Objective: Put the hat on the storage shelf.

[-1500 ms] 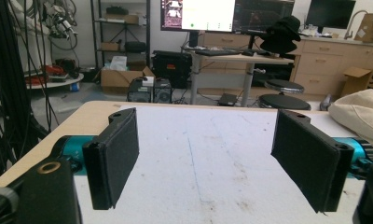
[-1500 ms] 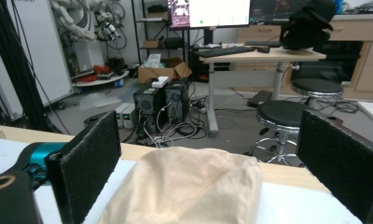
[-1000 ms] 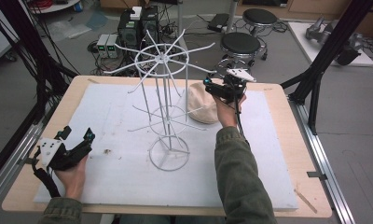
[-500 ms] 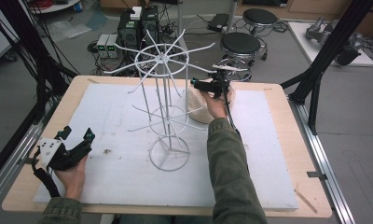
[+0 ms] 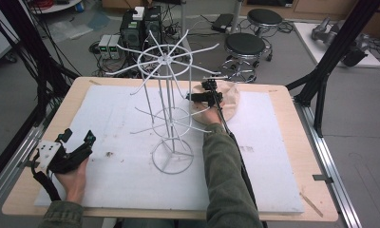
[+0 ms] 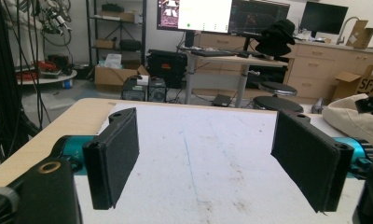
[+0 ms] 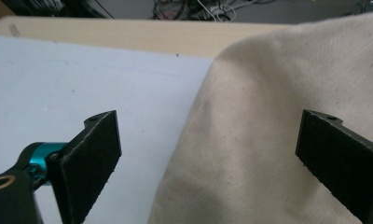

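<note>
Bench (image 5: 283, 137): light wood top, covered by a white foam mat (image 5: 131, 128).

White wire rack (image 5: 168, 102): stands upright on the mat near the middle, ring base below, spoked wheel of radiating arms on top.

Cream fabric hat (image 5: 228, 102): lies on the mat at the far side, just right of the rack; in the right gripper view its cloth spreads close before the jaws.

Right hand-held gripper (image 5: 204, 92): held over the hat's near-left edge, jaws wide apart, nothing between the pads.

Left hand-held gripper (image 5: 76, 140): at the bench's near-left corner, low over the mat, jaws spread apart and empty.

Beyond the bench: black stools (image 5: 245, 45), computer units (image 5: 140, 26) on the floor.
</note>
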Demonstrator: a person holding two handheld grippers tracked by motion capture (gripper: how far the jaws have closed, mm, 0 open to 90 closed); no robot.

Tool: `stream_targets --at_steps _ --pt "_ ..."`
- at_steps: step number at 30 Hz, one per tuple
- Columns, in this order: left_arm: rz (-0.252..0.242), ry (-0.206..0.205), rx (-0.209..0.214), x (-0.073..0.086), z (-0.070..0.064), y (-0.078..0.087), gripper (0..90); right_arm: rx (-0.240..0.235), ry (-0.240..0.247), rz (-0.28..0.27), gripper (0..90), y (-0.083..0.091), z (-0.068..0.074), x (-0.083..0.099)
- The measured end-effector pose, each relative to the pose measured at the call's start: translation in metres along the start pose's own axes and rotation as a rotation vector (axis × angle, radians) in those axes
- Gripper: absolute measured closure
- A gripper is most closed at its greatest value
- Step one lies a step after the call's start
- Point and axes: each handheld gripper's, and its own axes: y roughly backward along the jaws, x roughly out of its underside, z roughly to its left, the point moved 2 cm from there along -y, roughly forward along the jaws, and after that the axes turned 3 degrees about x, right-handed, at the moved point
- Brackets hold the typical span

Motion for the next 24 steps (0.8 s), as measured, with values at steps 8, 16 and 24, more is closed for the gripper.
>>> stream_targets --at_steps 8,16,24 --pt "0.0 0.015 0.006 0.0 0.001 0.001 23.1 0.056 0.044 0.097 15.9 -0.007 0.001 0.006" --pt "0.003 0.032 0.004 0.002 0.003 0.0 23.2 0.098 0.07 0.126 26.2 -0.007 0.002 0.007" --pt "-0.005 0.051 0.024 0.002 0.003 0.0 23.2 0.148 0.092 0.147 60.9 -0.005 0.016 0.009"
